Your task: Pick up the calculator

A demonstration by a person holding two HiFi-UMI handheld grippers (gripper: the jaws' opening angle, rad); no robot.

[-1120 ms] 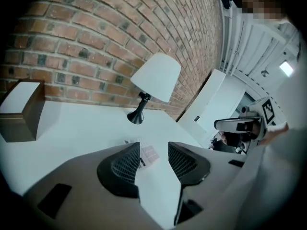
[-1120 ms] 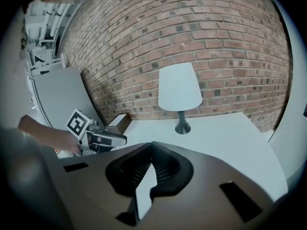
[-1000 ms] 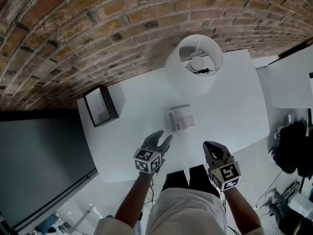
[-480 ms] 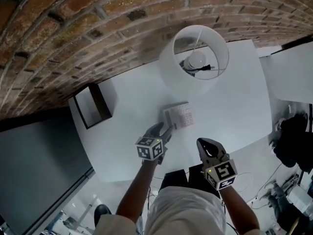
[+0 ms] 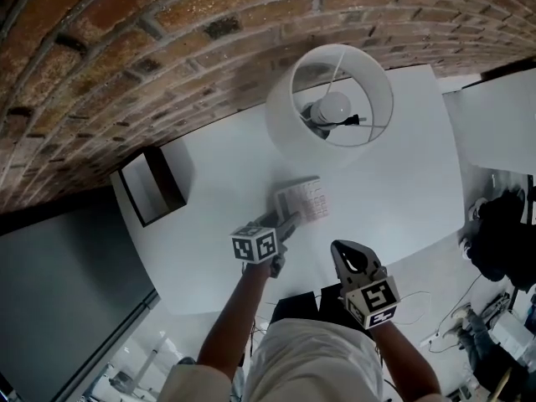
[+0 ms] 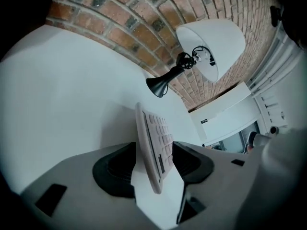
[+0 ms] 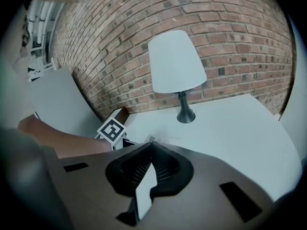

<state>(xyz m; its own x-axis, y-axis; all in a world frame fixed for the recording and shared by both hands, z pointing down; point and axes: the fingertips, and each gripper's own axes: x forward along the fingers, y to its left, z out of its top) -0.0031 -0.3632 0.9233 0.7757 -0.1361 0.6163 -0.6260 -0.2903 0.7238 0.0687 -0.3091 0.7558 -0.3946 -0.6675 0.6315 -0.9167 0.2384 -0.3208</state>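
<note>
1. White and largely bare, the surface [image 5: 402,166] lay just ahead of the person, its near edge close to the body.
2. Nearest of all, the right tool [image 5: 345,251] hung over that near edge. Its jaws met at the tips with nothing between them, and it took no part in the pick.
3. A little further in, the left tool [image 5: 283,224] had its jaws parted on either side of the calculator [image 5: 304,199]. The left gripper view showed the calculator edge-on between the pads. One pad sat close against its back, and a narrow gap showed between the other pad and the keys.
4. Judged from this, the approach was done and the tool was lined up. The squeeze and the lift were what remained.
5. The calculator appeared to rest on the surface near its middle, between the left tool and the lamp. Whether its near end was already raised a touch could not be told.
6. Off to the left, well apart from the calculator, an open dark-sided box [image 5: 151,187] stood near the surface's edge.
7. Beyond the calculator stood a lamp [image 5: 285,124] with a white shade on a dark stem and base, close to the back of the surface.
8. Behind everything rose a brick wall [image 5: 126,40], and a second white top showed at the right.
</note>
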